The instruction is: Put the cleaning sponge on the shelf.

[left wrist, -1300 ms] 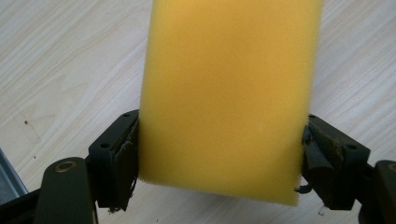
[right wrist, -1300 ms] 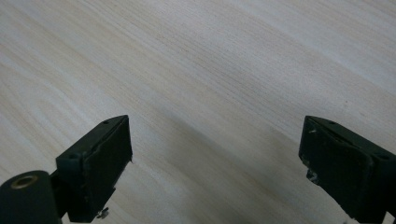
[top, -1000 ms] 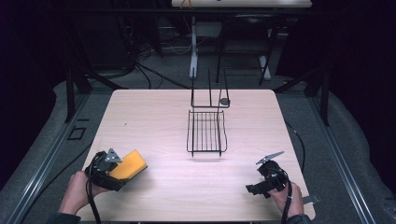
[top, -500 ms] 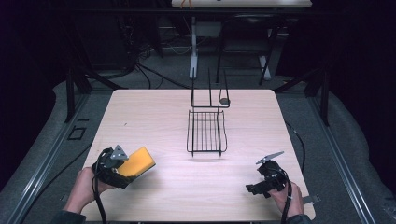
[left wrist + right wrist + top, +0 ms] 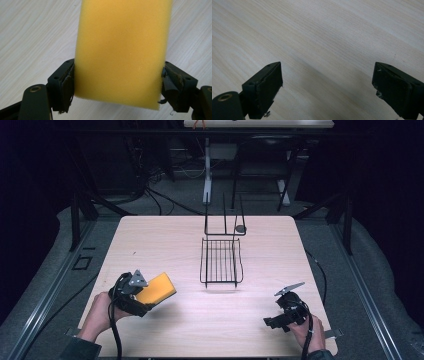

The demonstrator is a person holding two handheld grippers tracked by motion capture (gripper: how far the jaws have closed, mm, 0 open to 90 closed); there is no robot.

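Your table is pale wood-grain laminate, smooth with a soft matt sheen; fine grain lines show under the right gripper. The sponge you hold in the left gripper is yellow foam, matt, finely porous, with slightly ragged edges. Both grippers' jaws look like matt black plastic, their pads worn and frayed at the edges. The rack beyond the sponge is thin black wire, faintly glossy.

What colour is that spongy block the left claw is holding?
Yellow-orange; the sponge shows best in the left gripper view.
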